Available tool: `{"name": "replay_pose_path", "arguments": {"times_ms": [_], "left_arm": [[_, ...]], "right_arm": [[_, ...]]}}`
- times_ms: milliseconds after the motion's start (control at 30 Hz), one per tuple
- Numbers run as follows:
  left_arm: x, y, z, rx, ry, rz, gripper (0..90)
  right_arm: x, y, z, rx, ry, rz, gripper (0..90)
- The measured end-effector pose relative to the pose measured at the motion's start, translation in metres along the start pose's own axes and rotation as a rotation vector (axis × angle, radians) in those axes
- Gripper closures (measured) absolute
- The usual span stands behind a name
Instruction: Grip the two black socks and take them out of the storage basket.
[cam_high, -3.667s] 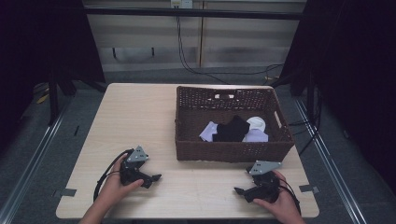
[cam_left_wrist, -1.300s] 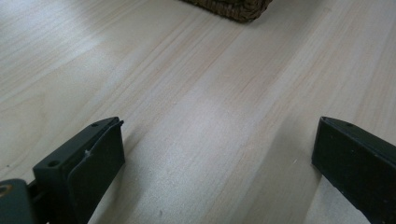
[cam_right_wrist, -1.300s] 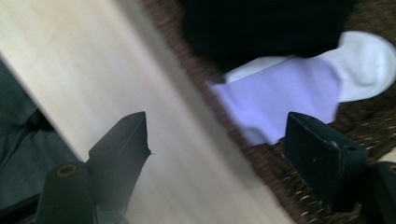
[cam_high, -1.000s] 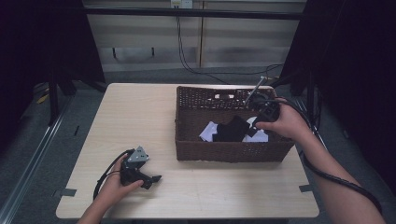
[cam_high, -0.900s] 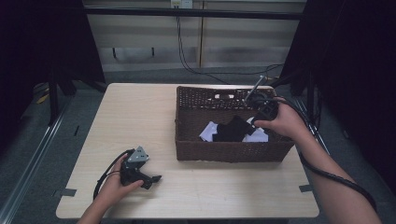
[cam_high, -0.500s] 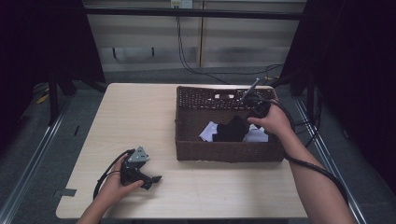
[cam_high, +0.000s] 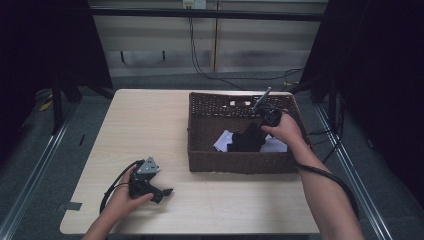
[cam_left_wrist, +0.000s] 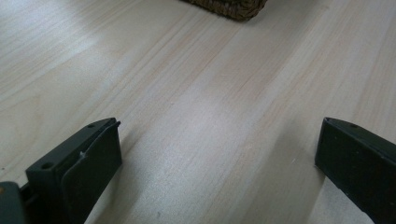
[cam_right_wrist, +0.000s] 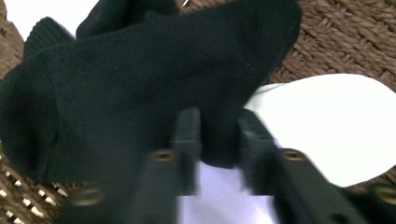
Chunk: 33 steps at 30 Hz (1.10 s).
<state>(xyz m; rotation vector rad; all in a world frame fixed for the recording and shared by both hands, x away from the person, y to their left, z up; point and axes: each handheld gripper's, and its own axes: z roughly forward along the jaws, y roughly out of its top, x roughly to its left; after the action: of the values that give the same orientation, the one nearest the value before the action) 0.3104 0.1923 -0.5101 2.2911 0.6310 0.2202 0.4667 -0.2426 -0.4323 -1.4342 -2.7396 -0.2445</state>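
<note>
The brown woven basket (cam_high: 240, 162) stands on the far right part of the pale wooden surface (cam_high: 150, 125). Inside it, near its front wall, lies a black sock (cam_high: 246, 140) on top of white cloth (cam_high: 274, 146). The right claw (cam_high: 260, 131) reaches down into the basket from its right side, and in the right gripper view (cam_right_wrist: 217, 135) its jaws are pressed in on a fold at the sock's (cam_right_wrist: 140, 93) lower edge, pinching the fabric between them, with the white cloth (cam_right_wrist: 327, 126) just beyond and the basket's weave (cam_right_wrist: 345, 42) behind. The left claw (cam_high: 162, 192) rests on the surface well apart from the basket, off its front left corner, held in the person's left hand (cam_high: 122, 197). In the left gripper view its jaws are spread wide with bare surface (cam_left_wrist: 210, 116) between them, and the basket's corner (cam_left_wrist: 229, 7) lies ahead.
</note>
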Motion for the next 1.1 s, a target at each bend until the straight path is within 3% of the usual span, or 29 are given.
{"name": "replay_pose_path", "arguments": {"times_ms": [167,333,533,933,1100], "left_arm": [[0.000,0.000,0.000,0.000,0.000,0.000,0.0],[0.000,0.000,0.000,0.000,0.000,0.000,0.0],[0.000,0.000,0.000,0.000,0.000,0.000,0.0],[0.000,0.000,0.000,0.000,0.000,0.000,0.0],[0.000,0.000,0.000,0.000,0.000,0.000,0.0]], "right_arm": [[0.005,-0.002,-0.017,-0.002,0.015,-0.018,85.7],[0.013,-0.005,-0.046,-0.020,0.027,-0.043,86.0],[0.027,-0.004,-0.082,-0.013,0.020,-0.077,86.1],[0.043,-0.007,-0.152,-0.068,-0.018,-0.111,86.2],[0.048,-0.010,-0.173,-0.088,-0.029,-0.125,86.2]]}}
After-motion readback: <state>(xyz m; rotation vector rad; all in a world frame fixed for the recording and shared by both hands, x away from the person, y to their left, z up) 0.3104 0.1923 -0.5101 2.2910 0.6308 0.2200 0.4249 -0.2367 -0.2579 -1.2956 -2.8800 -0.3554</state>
